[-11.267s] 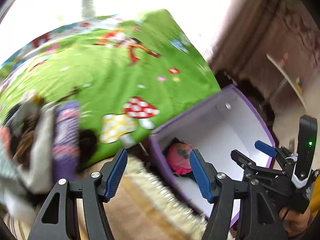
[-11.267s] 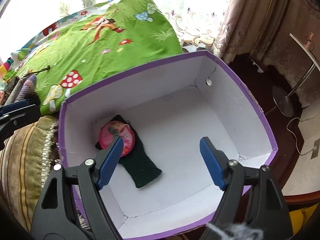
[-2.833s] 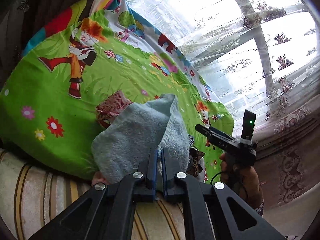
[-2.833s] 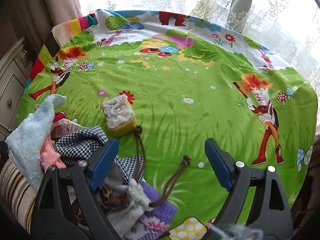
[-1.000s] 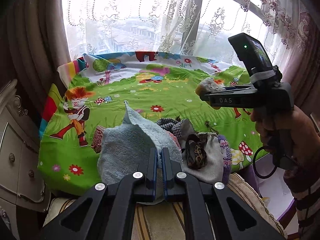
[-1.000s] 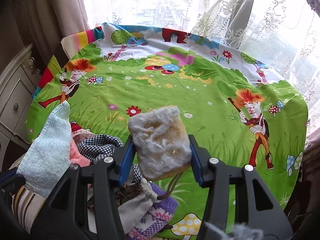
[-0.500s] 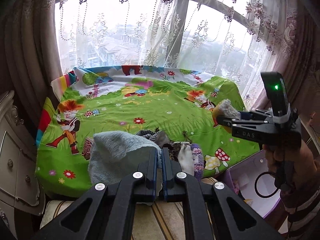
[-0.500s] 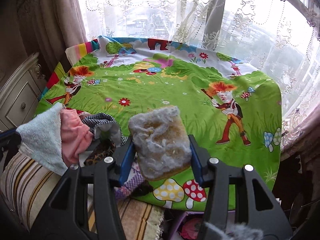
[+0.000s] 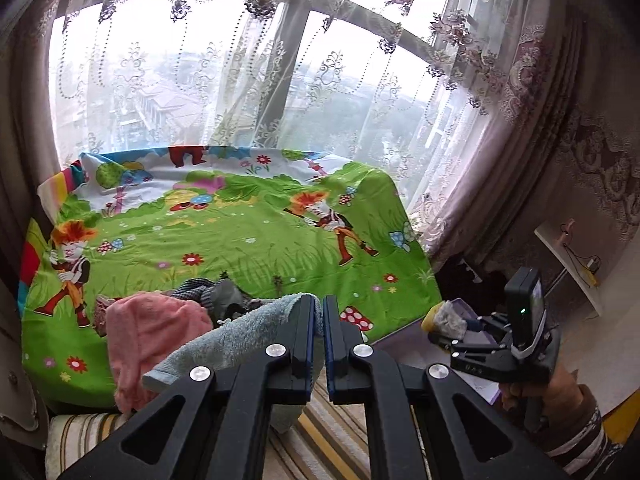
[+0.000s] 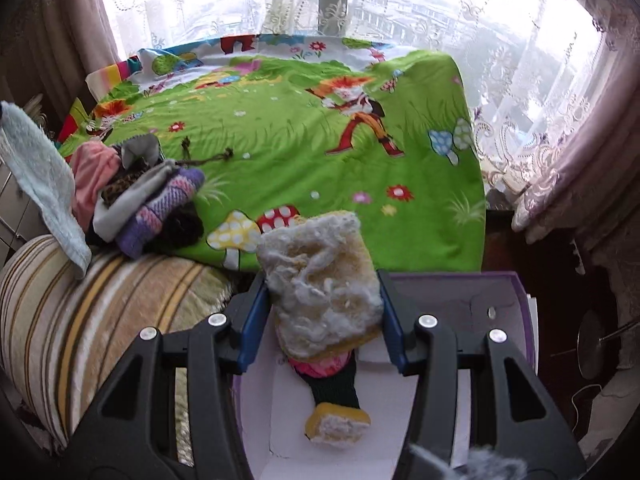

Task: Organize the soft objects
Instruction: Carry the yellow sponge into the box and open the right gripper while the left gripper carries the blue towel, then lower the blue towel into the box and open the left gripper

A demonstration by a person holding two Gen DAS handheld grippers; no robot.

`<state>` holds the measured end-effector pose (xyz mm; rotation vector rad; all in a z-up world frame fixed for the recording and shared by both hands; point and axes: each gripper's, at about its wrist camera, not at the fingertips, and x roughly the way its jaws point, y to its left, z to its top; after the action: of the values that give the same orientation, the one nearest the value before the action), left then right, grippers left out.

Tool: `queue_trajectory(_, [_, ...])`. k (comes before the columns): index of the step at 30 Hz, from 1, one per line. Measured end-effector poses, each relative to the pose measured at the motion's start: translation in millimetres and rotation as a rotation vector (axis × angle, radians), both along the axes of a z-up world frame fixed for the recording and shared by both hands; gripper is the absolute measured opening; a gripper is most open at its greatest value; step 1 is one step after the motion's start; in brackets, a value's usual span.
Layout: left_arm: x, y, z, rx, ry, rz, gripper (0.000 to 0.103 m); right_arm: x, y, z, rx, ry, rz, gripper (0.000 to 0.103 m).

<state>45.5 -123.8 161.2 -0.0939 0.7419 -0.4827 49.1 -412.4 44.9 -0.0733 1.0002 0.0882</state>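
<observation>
pink item (image 10: pixel 320 366) under sponge (image 10: pixel 322 284) mostly hidden

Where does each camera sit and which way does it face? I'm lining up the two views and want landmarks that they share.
Left wrist: on the left claw, shut on a blue towel, facing the green sheet and window; the right hand and right claw show at right.
Right wrist: on the right claw, clamped on a sponge, tilted down over a purple box beside the bed.
Shared: sheet, towel, pink cloth, sponge.
</observation>
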Motion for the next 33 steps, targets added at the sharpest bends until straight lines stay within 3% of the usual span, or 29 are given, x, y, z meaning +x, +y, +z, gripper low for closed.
queue_trajectory(12, [-13.4, -51.4, 8.4, -0.061, 0.029, -0.159, 0.005, -65.1, -49.9, -78.4, -0.026, 0.179, -0.11, 0.055])
queue_trajectory(18, [-21.6, -81.2, 7.0, -0.096, 0.072, -0.245, 0.005, -66.9, -81.9, -94.9, -0.045, 0.209, -0.21, 0.055])
queue_trajectory(24, [-30.1, -101.0, 12.9, -0.134, 0.093, -0.313, 0.005, -59.2, -94.3, -112.6, -0.052, 0.243, -0.235, 0.056])
queue_trajectory(29, [-30.0, -118.5, 5.7, -0.184, 0.157, -0.361, 0.005, -53.7, -97.6, -124.3, -0.061, 0.273, -0.236, 0.061])
queue_trajectory(31, [-30.5, -128.0, -1.3, -0.197, 0.194, -0.382, 0.005, -53.6, -99.2, -126.4, -0.062, 0.287, -0.239, 0.073])
queue_trajectory(33, [-31.6, -136.4, -7.8, -0.207, 0.227, -0.405, 0.005, -55.1, -100.3, -125.5, -0.071, 0.285, -0.24, 0.078])
